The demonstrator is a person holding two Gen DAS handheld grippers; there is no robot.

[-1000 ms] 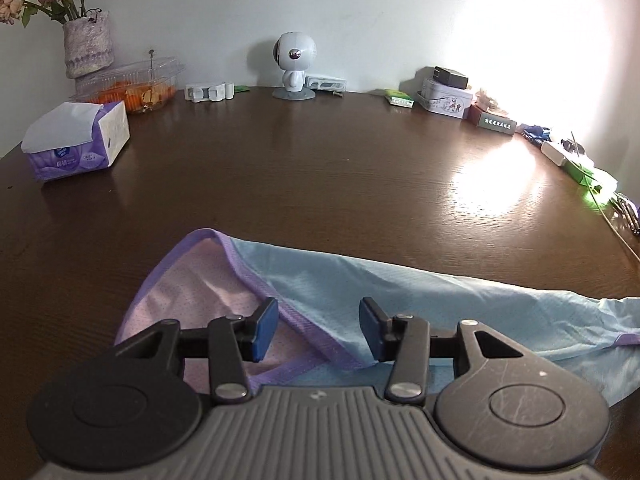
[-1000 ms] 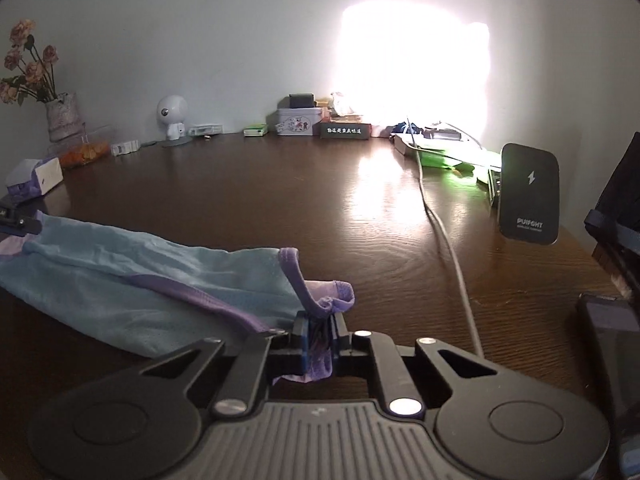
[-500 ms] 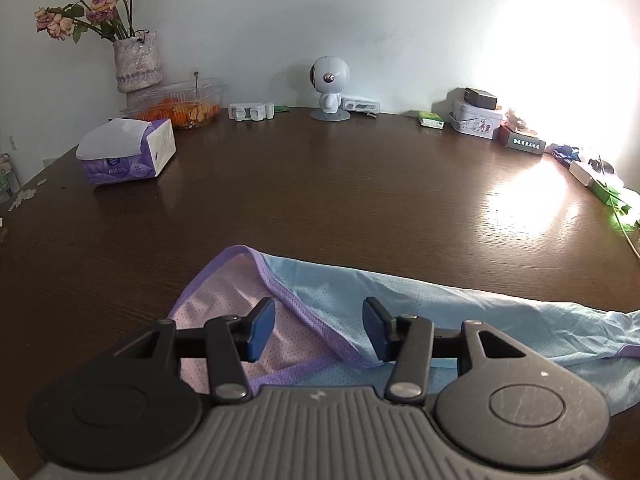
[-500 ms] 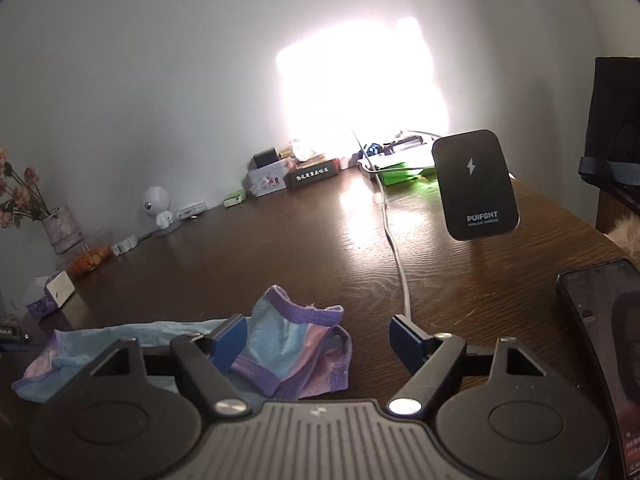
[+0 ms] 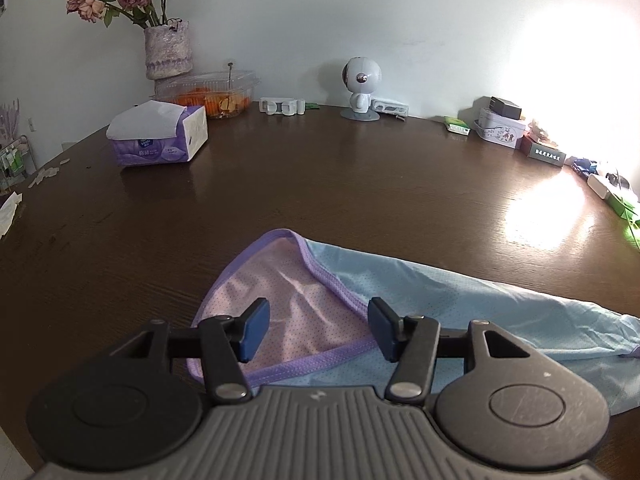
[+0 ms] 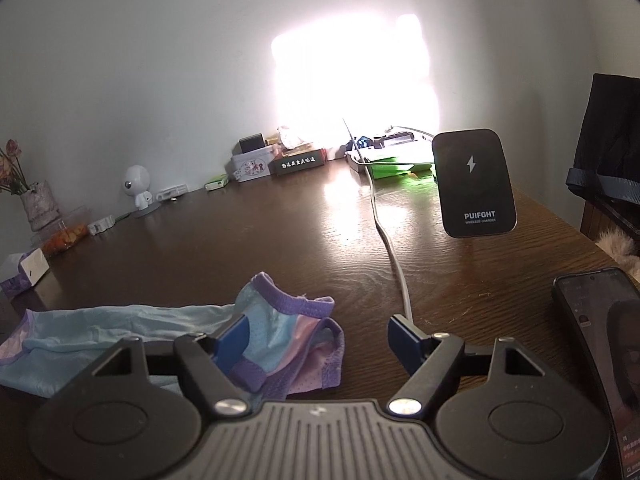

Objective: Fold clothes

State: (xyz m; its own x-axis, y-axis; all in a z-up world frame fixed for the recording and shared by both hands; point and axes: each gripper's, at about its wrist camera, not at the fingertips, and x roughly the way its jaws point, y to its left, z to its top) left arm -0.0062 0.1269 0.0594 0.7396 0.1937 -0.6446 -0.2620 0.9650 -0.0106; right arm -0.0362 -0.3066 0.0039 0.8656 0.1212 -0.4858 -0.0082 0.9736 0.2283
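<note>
A light blue garment with purple trim and a pink mesh lining lies stretched flat across the dark wooden table. My left gripper hovers over its pink-lined left end; the jaws are opening and the pads touch no cloth. In the right wrist view the garment's right end lies bunched, purple band uppermost. My right gripper stands wide open above that end; its left pad is over the cloth, gripping nothing.
A tissue box, flower vase, clear food container and small white robot figure line the far edge. A wireless charger stand with white cable and a phone sit right.
My right gripper went from shut on the garment's purple-trimmed end to wide open, and the end dropped bunched on the table. The left gripper drew back and its jaws widened a little.
</note>
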